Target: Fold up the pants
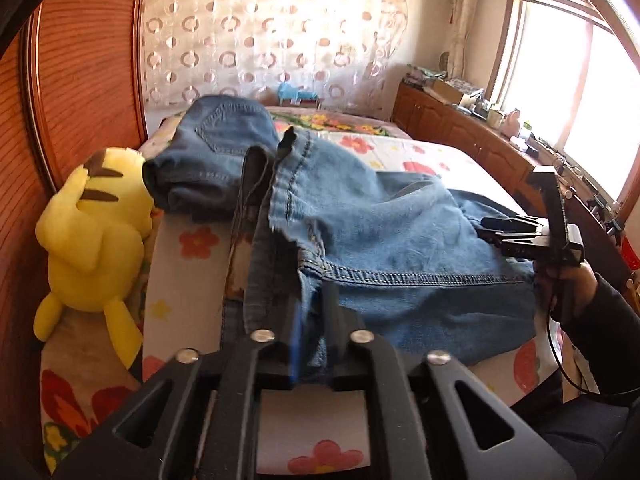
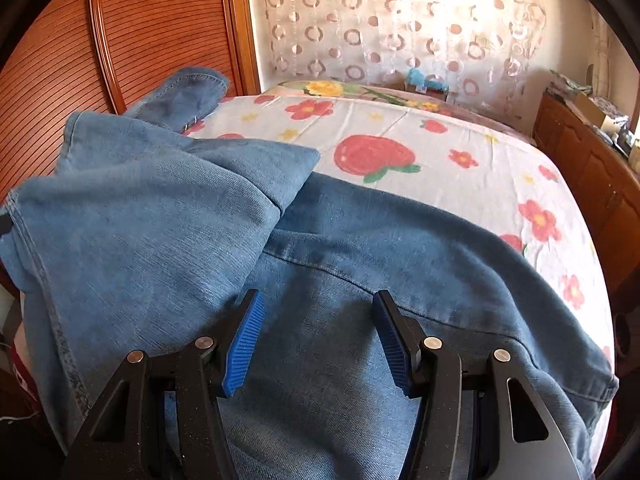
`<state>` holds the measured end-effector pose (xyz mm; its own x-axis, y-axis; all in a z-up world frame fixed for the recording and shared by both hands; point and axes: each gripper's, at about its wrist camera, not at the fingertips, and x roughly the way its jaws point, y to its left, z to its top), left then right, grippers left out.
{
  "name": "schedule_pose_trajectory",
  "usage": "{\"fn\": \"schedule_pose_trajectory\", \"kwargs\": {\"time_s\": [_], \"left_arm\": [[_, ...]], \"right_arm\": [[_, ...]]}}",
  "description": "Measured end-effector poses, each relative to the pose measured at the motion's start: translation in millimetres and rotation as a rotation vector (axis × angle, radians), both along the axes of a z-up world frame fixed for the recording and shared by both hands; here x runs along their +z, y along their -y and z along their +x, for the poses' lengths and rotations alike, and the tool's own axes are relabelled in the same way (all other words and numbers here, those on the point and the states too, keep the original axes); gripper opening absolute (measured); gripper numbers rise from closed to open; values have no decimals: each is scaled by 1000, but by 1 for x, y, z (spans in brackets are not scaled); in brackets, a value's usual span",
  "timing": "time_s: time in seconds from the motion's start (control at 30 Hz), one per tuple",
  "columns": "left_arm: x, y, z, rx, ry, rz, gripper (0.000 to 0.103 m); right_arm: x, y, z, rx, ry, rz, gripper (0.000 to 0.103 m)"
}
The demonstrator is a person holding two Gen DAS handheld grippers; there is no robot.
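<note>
The light-blue jeans [image 2: 340, 280] lie half-doubled across the flowered bedsheet [image 2: 440, 152]. The left gripper [image 1: 310, 312] pinches a seamed denim edge — keep that bite firm. The right gripper [image 2: 318, 336] hovers agape above the fabric — it should clamp an edge before any lift.

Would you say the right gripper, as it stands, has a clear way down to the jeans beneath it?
Probably yes: the right gripper is open directly over the jeans, and nothing lies between its fingers and the denim.
</note>
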<state>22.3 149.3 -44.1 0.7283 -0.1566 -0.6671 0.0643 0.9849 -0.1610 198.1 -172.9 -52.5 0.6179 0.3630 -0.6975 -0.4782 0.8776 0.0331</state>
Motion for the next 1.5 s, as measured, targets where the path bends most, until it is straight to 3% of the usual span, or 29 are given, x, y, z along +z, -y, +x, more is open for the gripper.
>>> {"fn": "schedule_pose_trajectory", "kwargs": {"time_s": [0.03, 0.13, 0.37, 0.4, 0.47, 0.7, 0.77, 1.0, 1.17, 1.3, 1.4, 1.47, 1.5], "left_arm": [[0, -1, 1, 5, 1, -2, 21], [2, -4, 1, 10, 19, -20, 47], [8, 3, 16, 6, 44, -5, 50], [7, 4, 18, 5, 44, -5, 64], [5, 8, 21, 11, 55, 1, 80], [1, 24, 30, -13, 57, 30, 80], [0, 26, 29, -16, 56, 30, 80], [-6, 27, 29, -8, 50, 13, 80], [-11, 28, 29, -9, 39, 11, 80], [-15, 28, 27, -9, 33, 14, 80], [-15, 29, 24, -14, 41, 22, 80], [-15, 28, 24, -14, 40, 19, 80], [-16, 28, 23, -13, 39, 19, 80]], "right_arm": [[-1, 0, 1, 2, -3, 0, 58], [-3, -1, 1, 3, 0, -3, 58], [-4, 3, 0, -1, -3, 28, 58], [-4, 5, 1, -3, -6, 36, 58], [-3, 8, 0, -12, -7, 44, 58], [1, 15, -1, -40, 0, 59, 58], [9, 18, -1, -38, 2, 87, 46], [41, 5, 27, -14, 12, 111, 31], [32, -8, 65, -22, -73, 142, 30], [15, -18, 91, -4, -190, 177, 30], [14, -22, 99, -14, -192, 165, 29], [20, -30, 100, -6, -180, 172, 10], [22, -32, 99, -5, -166, 169, 9]]}}
